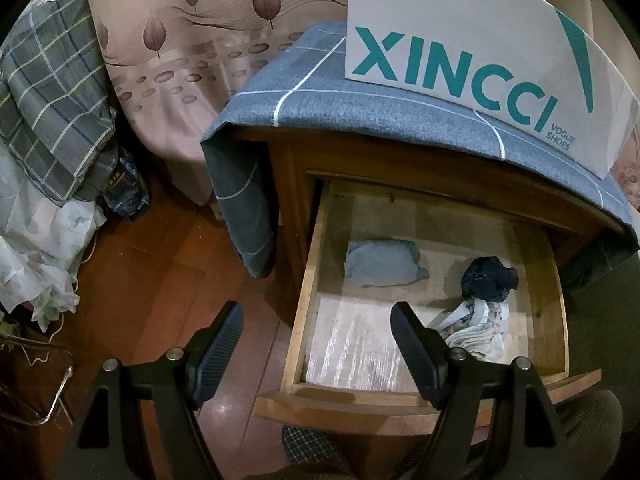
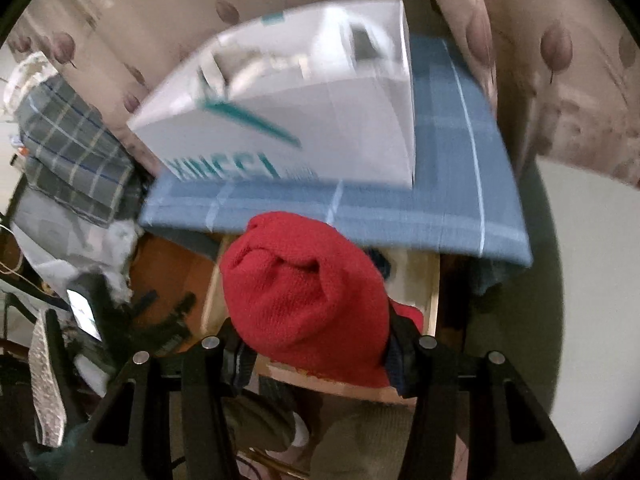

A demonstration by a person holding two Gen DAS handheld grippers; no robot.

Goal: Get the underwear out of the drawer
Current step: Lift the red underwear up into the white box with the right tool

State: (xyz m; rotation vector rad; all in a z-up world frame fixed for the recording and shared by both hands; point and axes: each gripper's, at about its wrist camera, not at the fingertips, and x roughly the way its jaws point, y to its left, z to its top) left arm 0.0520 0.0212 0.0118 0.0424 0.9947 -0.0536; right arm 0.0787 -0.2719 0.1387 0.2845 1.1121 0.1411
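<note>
Inside drawer (image 1: 308, 280): three folded garments (image 1: 382, 262)

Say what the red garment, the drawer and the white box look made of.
Red garment: knitted fabric, matte, fine ribbed stitches visible. Drawer: wood, light and unvarnished inside, grain showing. White box: probably smooth cardboard, printed teal lettering.
</note>
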